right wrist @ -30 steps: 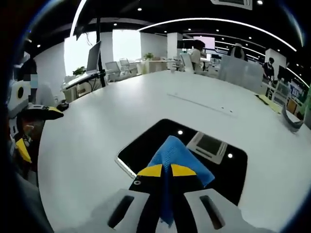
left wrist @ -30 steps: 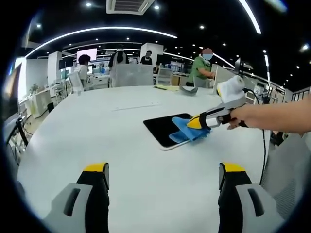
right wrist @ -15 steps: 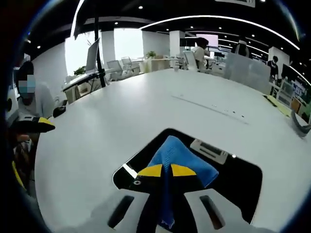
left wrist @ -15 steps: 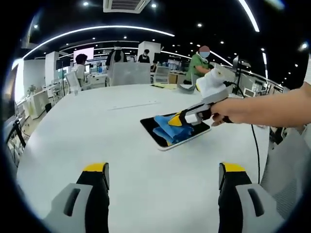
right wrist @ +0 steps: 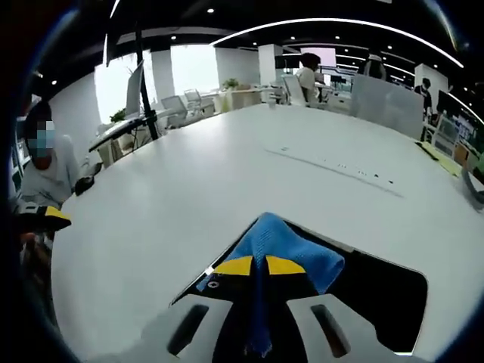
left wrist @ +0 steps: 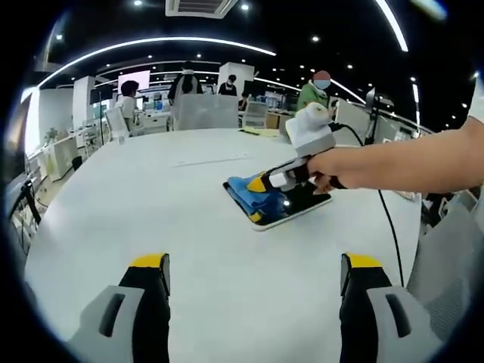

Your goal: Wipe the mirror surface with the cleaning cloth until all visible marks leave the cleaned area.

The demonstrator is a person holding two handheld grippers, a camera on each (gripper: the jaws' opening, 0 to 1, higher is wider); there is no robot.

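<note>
Now R gripper [right wrist: 259, 265] is clamped on blue cloth [right wrist: 283, 240], pressed on mirror [right wrist: 378, 283] at its far-left end. L gripper [left wrist: 253, 274] hangs w/ jaws apart, near side of mirror.

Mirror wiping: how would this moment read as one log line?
right tongs: shut on blue cloth | cloth: on mirror, at its edge | left tongs: open, above white table

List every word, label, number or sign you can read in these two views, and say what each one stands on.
No text can be read in either view.
Mirror: dark glass, no lettering seen.
Cleaning cloth: plain blue, no label seen.
Right hand-held gripper: yellow tips, no markings legible.
Left hand-held gripper: the same.
White table: bare of print.
Bright screen in the far room: too small and blurred to read.
</note>
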